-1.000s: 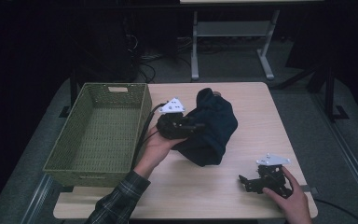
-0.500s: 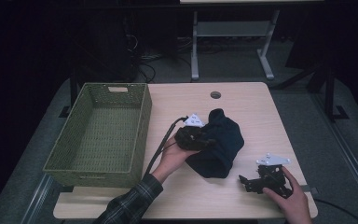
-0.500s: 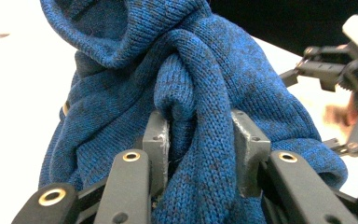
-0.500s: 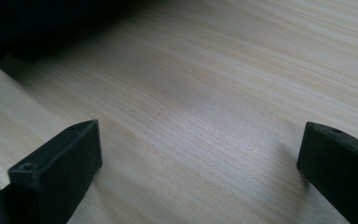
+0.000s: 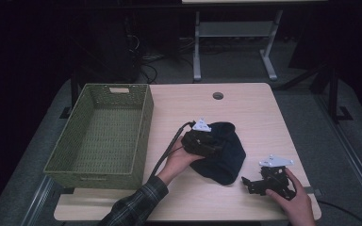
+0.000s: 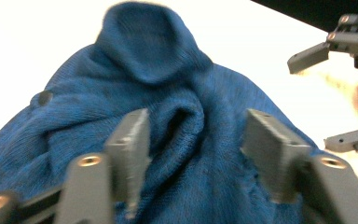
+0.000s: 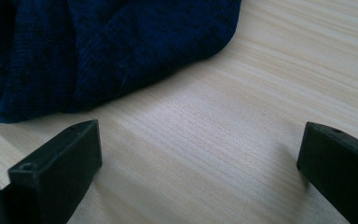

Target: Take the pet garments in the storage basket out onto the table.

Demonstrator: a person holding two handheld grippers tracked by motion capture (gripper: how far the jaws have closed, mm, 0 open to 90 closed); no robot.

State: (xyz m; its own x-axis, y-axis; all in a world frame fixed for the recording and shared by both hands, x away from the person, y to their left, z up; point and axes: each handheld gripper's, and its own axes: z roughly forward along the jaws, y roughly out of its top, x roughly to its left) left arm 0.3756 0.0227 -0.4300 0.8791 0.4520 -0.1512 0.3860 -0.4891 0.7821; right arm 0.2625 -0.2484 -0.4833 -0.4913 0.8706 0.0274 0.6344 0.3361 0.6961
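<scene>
- Since half a second ago, the left hand-held gripper (image 5: 206, 141) has slid further toward six o'clock with the dark blue knit garment (image 5: 221, 155), which now lies lower on the bench (image 5: 245, 108), centre-right.
- Its jaws stand apart in the left gripper view, hovering over a fold of the garment (image 6: 168, 116); whether they touch the knit, I cannot tell.
- At four o'clock of the garment, the right hand-held gripper (image 5: 259, 181) rests near the bench's front right corner, jaws wide apart over bare wood, gripping nothing.
- The garment's hem (image 7: 121, 60) lies just beyond those jaws, with a strip of bare bench between.
- At nine o'clock stands a green woven basket (image 5: 143, 122) along the bench's left edge.
- Open light-wood surface runs from the garment to the twelve o'clock edge, with a round cable hole (image 5: 218, 96) there.
- Beyond the bench the room is dark: grey floor, a white frame (image 5: 235, 33), cables.
</scene>
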